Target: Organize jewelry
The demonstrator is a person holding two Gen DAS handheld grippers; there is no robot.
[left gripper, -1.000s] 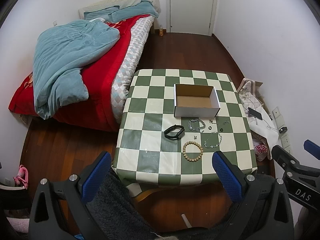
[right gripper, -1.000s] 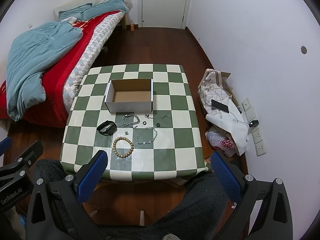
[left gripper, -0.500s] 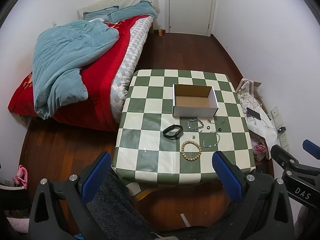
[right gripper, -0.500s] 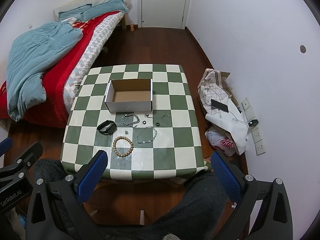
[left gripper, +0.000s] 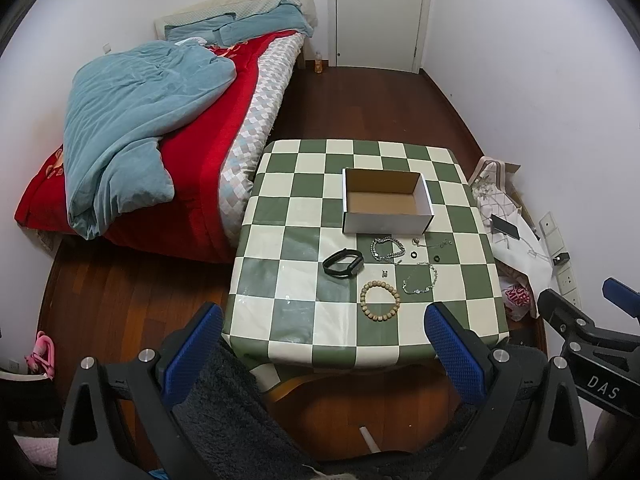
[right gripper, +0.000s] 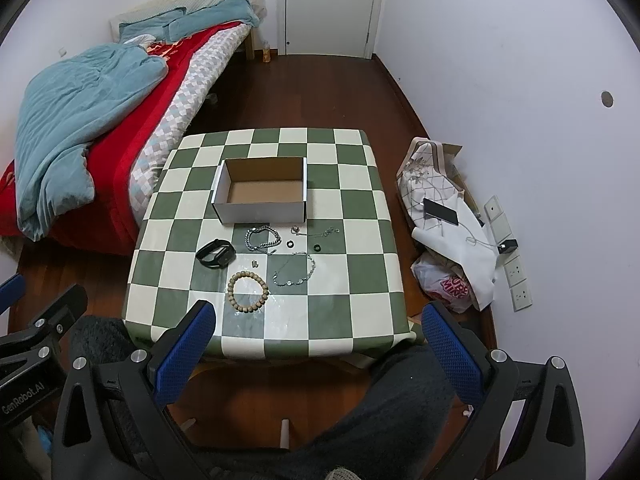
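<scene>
An empty white cardboard box (left gripper: 386, 201) (right gripper: 262, 196) sits on a green-and-white checkered table (left gripper: 280, 248) (right gripper: 360, 216). In front of it lie a black wristband (left gripper: 343, 263) (right gripper: 216, 253), a wooden bead bracelet (left gripper: 380, 301) (right gripper: 248, 287), a silver chain bracelet (left gripper: 387, 249) (right gripper: 262, 238), a thin crystal bracelet (left gripper: 420, 280) (right gripper: 295, 270), a thin necklace (right gripper: 316, 232) and small rings (left gripper: 413, 255). My left gripper (left gripper: 322, 344) and right gripper (right gripper: 318, 338) both hang high above the table's near edge, open and holding nothing.
A bed (left gripper: 160, 128) with a red cover and blue blanket stands left of the table. Bags and a phone (right gripper: 440, 212) lie on the floor to the right by the wall. A closed door (left gripper: 380, 12) is at the back. A person's dark-trousered legs show below.
Both grippers have drawn back slightly from the table, so it looks a little smaller. Nothing on the table has moved.
</scene>
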